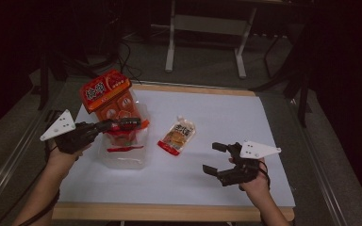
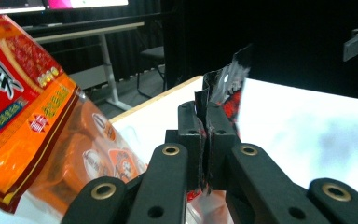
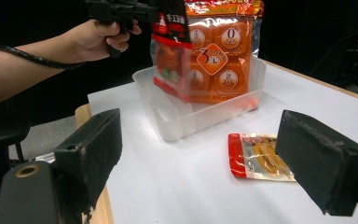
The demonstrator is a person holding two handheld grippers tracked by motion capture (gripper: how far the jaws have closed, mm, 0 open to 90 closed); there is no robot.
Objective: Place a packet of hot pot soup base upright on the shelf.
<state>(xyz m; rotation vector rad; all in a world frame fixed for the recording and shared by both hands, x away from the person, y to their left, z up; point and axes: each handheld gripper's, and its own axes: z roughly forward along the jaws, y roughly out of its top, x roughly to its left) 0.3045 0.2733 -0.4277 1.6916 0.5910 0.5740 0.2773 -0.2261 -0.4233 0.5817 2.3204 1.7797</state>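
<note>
Left tongs (image 1: 122,123) pinch a small red packet (image 2: 223,88) over the clear tub (image 1: 122,157), big orange bag (image 1: 108,96) standing in it at 12 o'clock. Right tongs (image 1: 215,157) gape wide, empty, at worktop's (image 1: 226,113) 4 o'clock. Sauce pouch (image 1: 176,135) lies flat between them.

The counter (image 1: 226,113) has a matt white top, smooth like paper or laminate, edged in pale wood; the tub (image 3: 200,112) is clear, frosted-looking plastic; the big orange bag (image 3: 219,51) is glossy plastic film, part see-through; the small packet (image 3: 256,161) on the counter is shiny film too; the right gripper (image 3: 214,163) has matt black fingers (image 3: 91,151), scuffed and rough at the edges; the left gripper (image 2: 207,140) shows brass-coloured metal rivets
</note>
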